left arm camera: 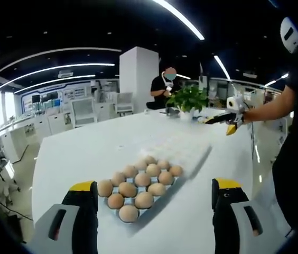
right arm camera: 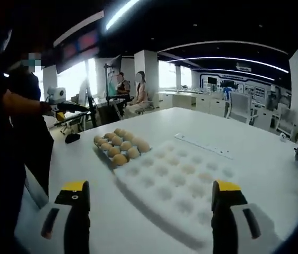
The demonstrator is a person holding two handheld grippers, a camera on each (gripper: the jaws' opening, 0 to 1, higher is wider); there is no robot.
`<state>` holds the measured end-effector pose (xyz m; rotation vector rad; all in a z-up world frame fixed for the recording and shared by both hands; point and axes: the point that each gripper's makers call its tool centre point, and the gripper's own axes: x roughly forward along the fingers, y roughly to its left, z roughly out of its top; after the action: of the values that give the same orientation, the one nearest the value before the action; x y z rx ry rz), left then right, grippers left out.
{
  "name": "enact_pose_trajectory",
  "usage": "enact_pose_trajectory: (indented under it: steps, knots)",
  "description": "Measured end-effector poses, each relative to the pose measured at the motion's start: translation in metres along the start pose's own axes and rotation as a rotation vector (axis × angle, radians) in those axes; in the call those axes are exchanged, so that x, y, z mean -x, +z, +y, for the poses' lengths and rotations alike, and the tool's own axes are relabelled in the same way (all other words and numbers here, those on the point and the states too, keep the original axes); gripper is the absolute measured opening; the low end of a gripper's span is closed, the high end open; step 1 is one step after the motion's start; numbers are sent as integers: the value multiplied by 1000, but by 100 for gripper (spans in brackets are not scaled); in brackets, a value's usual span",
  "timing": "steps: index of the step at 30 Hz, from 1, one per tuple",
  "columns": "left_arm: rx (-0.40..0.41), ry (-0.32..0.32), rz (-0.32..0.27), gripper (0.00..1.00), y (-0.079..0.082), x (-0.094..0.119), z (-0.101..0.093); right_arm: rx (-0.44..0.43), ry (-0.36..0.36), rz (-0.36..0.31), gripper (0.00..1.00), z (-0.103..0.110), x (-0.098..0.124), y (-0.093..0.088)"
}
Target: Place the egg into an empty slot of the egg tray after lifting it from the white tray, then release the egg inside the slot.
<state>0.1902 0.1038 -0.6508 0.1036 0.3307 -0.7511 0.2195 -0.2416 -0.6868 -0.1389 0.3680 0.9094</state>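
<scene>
Left tool [left arm camera: 154, 198] jaws spread, holding nothing, low over the white worktop [left arm camera: 75, 153]. Eggs [left arm camera: 138, 185] clustered at the egg tray's [left arm camera: 191, 153] near end, twelve o'clock of the tool. Right tool [right arm camera: 151, 203] likewise spread, empty, above the tray's vacant slots [right arm camera: 183, 182].

White tray's [left arm camera: 188, 151] slots blurred

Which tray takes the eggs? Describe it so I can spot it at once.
On the big white tabletop, two trays lie end to end. The one you want is the white moulded egg tray with rows of round dimples, nearest the right gripper. Its slots look empty, while the neighbouring tray holds brown eggs.
</scene>
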Motion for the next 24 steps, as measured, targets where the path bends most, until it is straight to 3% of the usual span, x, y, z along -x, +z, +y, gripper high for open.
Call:
enact_pose_trajectory:
  steps: [7,24]
  knots:
    - [4,0,3,91,-2,-1,0,-32,-5,-5,100,-4,1,-2]
    - [1,-5,3,91,-2,-1,0,-17,0,-9,99,-5,1,5]
